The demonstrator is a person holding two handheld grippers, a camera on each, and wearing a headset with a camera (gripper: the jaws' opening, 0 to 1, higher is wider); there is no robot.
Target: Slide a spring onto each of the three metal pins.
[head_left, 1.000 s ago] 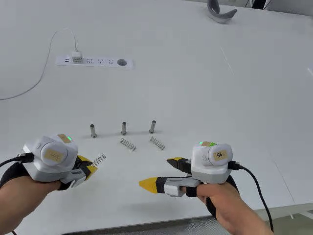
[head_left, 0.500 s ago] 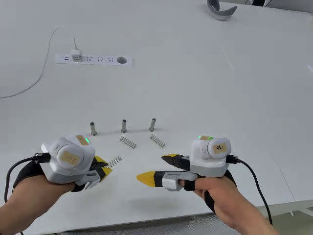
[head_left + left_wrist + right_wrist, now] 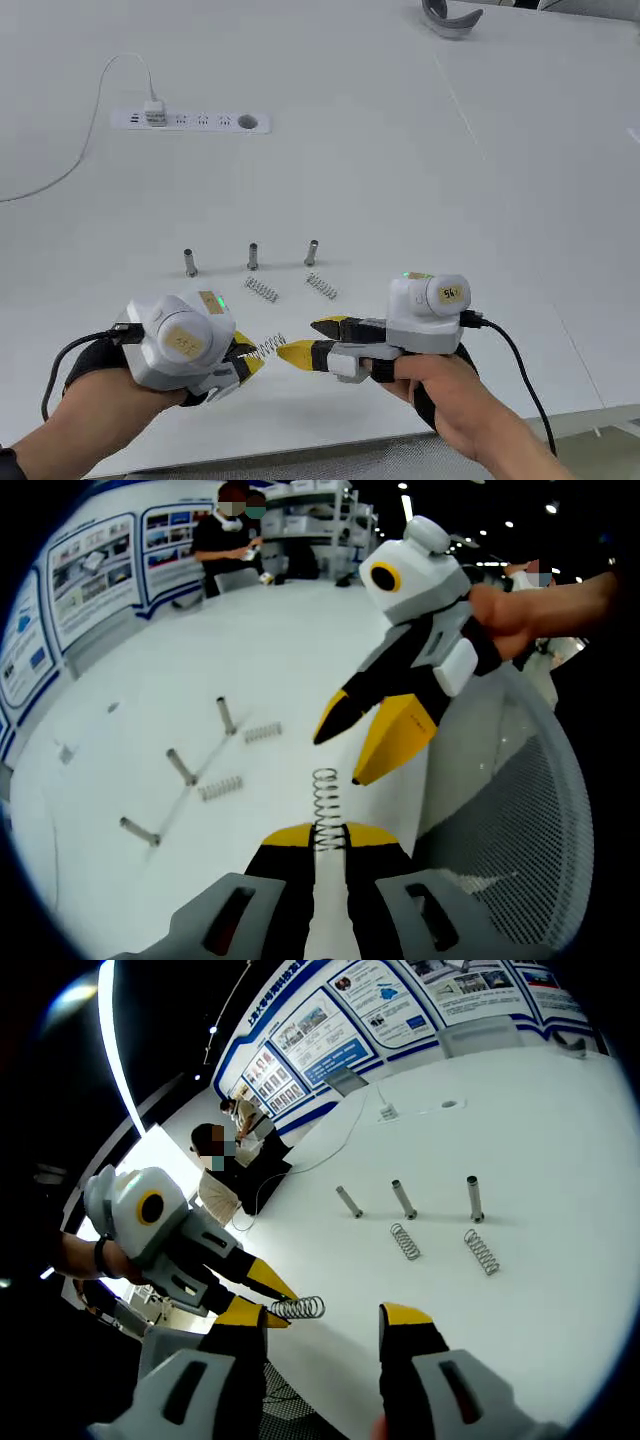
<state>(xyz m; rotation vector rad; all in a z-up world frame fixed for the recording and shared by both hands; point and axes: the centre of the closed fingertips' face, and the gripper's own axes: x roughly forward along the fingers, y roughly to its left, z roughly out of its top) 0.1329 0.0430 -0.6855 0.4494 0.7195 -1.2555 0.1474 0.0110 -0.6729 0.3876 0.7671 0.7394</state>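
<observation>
Three metal pins stand upright in a row on the white tabletop (image 3: 480,200). Take the middle pin (image 3: 253,257) as the mark: the left pin (image 3: 190,263) and the right pin (image 3: 312,253) flank it, and none of them carries a spring yet. Two loose springs lie flat on the person's side of the middle pin, the near spring (image 3: 262,290) just beside it and the far spring (image 3: 322,286) off to its right.

A third spring (image 3: 268,346) sits well nearer the person than the middle pin. It is pinched by one end in the left claw (image 3: 245,358), whose yellow tips are pressed together on the coil while the rest sticks out free. The right claw (image 3: 305,338) is spread, and the spring's free end lies at the mouth of its gap, just beside one tip. I cannot tell whether the two touch.

This looks like a pass or a re-grip between the claws. To do it well, bring the free end squarely between the right tips before closing. Close gently across the coil, since a light spring will probably squirt out or buckle under a hard squeeze. The left claw should let go only once the right one has a sure hold. Grip short of the very end, so the bore stays open for a pin to enter.
</observation>
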